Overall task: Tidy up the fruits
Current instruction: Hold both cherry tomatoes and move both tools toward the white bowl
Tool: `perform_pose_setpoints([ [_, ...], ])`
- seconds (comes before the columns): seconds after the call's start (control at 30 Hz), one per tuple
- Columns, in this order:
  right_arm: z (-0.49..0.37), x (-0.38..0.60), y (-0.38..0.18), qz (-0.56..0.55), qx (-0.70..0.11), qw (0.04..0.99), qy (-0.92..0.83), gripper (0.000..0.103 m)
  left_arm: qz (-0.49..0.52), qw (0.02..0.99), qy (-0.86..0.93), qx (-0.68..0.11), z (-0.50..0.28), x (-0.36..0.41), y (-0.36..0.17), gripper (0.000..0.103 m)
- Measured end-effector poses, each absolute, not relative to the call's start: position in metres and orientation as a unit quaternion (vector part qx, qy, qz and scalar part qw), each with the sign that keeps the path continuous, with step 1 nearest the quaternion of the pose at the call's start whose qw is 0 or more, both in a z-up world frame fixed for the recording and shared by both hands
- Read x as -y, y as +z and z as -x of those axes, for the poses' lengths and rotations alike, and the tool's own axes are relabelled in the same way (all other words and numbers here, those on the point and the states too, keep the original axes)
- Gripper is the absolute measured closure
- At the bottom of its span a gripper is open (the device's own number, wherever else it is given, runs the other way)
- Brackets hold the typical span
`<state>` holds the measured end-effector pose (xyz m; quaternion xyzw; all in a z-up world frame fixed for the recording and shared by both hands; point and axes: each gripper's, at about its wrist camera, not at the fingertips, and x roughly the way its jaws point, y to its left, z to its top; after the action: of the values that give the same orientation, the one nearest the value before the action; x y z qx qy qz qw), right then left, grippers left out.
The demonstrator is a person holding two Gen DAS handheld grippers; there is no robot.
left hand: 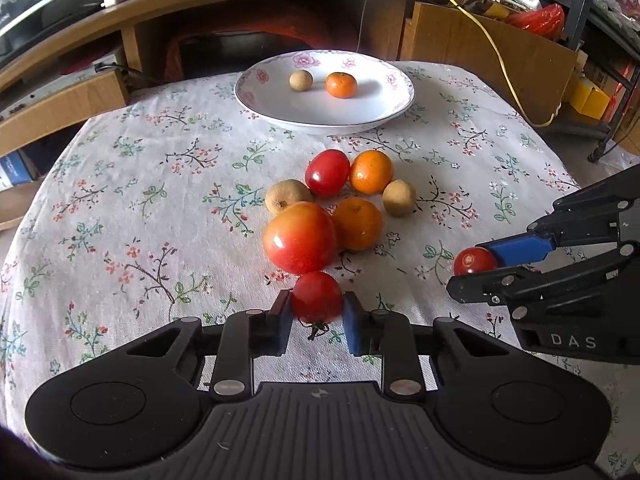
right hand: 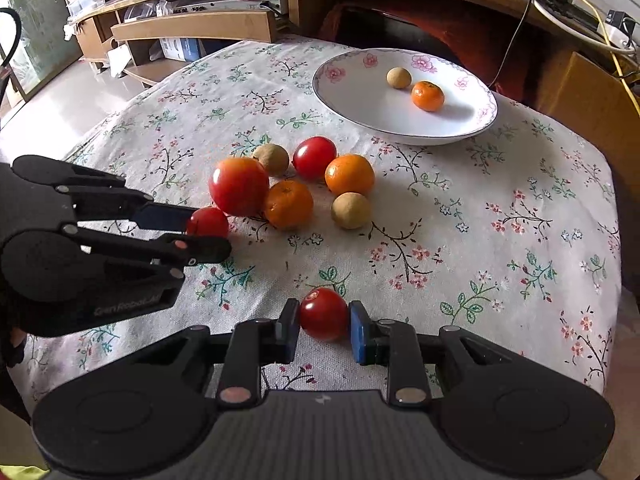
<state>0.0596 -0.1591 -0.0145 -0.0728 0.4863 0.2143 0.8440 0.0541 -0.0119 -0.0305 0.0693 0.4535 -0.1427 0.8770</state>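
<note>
Left gripper (left hand: 317, 312) clenched on a small tomato (left hand: 317, 297) at 6 o'clock of the fruit cluster (left hand: 332, 204), right gripper (right hand: 324, 328) clenched on another small tomato (right hand: 323, 314) near the worktop (right hand: 500, 240) front edge, plate (left hand: 280, 108) at 12 o'clock, bare cloth on both flanks.

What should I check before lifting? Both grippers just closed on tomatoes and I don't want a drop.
1. Left gripper pads on its tomato: ok.
2. Right gripper pads on its tomato: ok.
3. Left tomato clear of the big tomato: cannot tell, they look very close.
4. Plate has room beside the mandarin and longan: ok.
5. Grippers apart from each other: ok.
</note>
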Motion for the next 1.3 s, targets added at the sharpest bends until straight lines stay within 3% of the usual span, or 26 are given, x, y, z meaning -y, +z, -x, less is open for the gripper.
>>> perform_pose_setpoints([
  [0.37, -0.062, 0.160, -0.017, 0.072, -0.489, 0.841, 0.218, 0.077, -0.079, 0.880, -0.141, -0.447, -0.054, 0.015, -0.034, 0.057],
  [0.47, -0.061, 0.159, -0.018, 0.080, -0.490, 0.839, 0.222, 0.076, -0.082, 0.879, -0.141, -0.448, -0.054, 0.016, -0.033, 0.058],
  [0.63, -0.060, 0.156, -0.018, 0.090, -0.487, 0.840, 0.220, 0.077, -0.081, 0.877, -0.142, -0.453, -0.052, 0.016, -0.031, 0.069],
  [1.3, -0.060, 0.162, -0.007, 0.072, -0.481, 0.847, 0.217, 0.077, -0.056, 0.880, -0.157, -0.446, -0.046, 0.018, -0.019, 0.070],
])
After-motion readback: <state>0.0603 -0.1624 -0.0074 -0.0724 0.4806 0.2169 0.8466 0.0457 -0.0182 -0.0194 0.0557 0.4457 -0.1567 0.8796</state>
